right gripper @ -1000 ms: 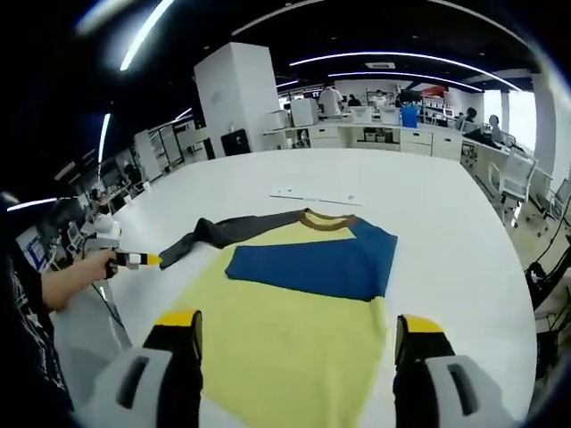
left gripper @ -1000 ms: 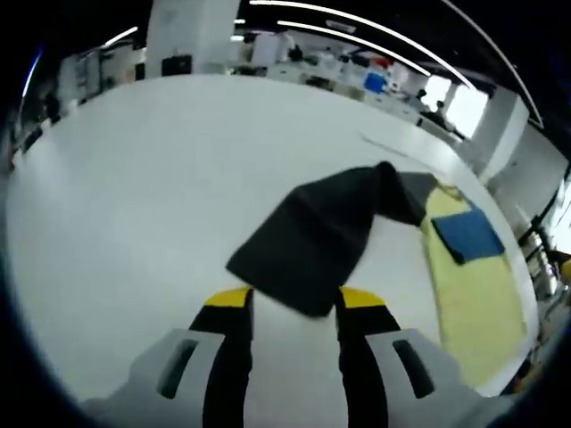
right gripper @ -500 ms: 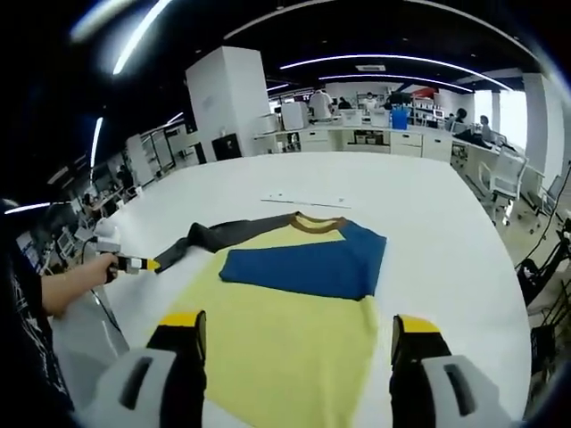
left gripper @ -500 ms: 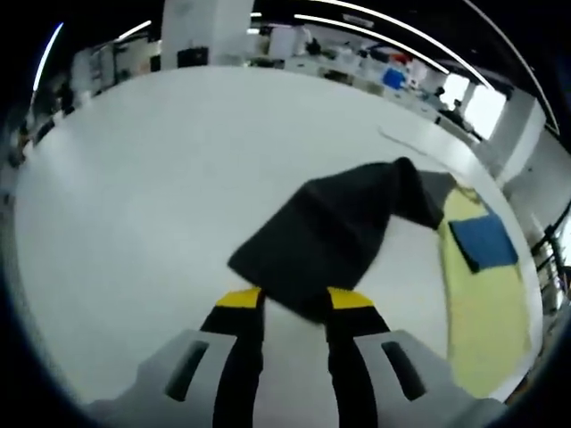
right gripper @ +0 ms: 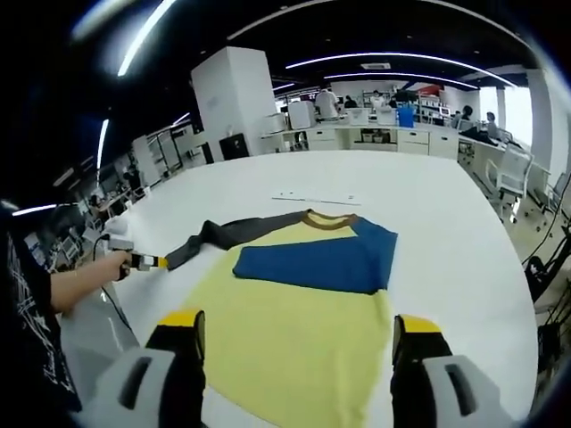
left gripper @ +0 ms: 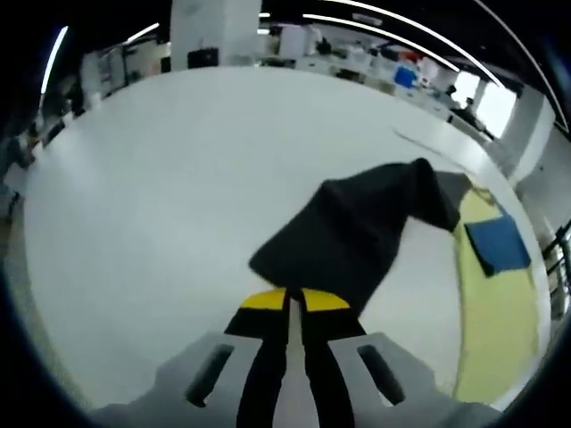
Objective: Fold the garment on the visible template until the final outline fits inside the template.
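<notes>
Left hand-held gripper (left gripper: 288,303) clamped on the dark sleeve (left gripper: 348,236); right hand-held gripper (right gripper: 299,334) wide apart.

Yellow garment (right gripper: 294,330) spread flat on the white desk (right gripper: 428,223), blue sleeve (right gripper: 312,263) folded across the chest, dark sleeve stretched outward.

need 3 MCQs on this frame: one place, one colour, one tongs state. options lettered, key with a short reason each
1. Where does the blue sleeve lie?
A. folded across the yellow body
B. hanging off the table
C. stretched out sideways, off the shirt

2. What colour is the collar?
A. white
B. brown
C. red

3. What state are the left tongs in?
A. wide open above the cloth
B. shut on the dark sleeve
C. holding a paper sheet

Key: 1 A, the blue panel sits on the yellow front. 2 B, a brown band rings the neck. 3 B, the yellow tips meet at the dark sleeve's edge, while the right tongs stand open.
</notes>
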Demonstrator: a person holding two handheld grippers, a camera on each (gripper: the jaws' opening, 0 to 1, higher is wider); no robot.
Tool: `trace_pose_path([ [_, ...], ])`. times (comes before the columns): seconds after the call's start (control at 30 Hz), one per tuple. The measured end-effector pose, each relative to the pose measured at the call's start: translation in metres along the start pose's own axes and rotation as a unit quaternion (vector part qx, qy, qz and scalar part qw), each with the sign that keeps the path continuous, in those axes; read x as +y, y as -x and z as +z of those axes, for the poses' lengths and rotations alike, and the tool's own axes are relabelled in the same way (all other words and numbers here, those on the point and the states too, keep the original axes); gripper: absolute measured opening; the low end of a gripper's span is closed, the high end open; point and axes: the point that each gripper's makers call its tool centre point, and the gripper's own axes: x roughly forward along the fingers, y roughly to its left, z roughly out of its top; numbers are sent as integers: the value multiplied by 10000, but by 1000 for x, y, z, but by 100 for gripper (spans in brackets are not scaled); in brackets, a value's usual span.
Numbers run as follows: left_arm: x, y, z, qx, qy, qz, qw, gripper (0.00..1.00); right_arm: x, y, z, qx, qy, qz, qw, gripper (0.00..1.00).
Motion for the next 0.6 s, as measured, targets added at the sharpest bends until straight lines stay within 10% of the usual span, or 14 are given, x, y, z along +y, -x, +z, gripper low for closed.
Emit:
trace_pose_path([
  [0.27,-6,-2,2,14,269,29,9996,14,-3,2,-5,55,-45,-74,9999,86],
  [0.6,-5,-13,10,-46,-208,568,9982,0,-2,-3,-15,298,63,-110,9995,82],
])
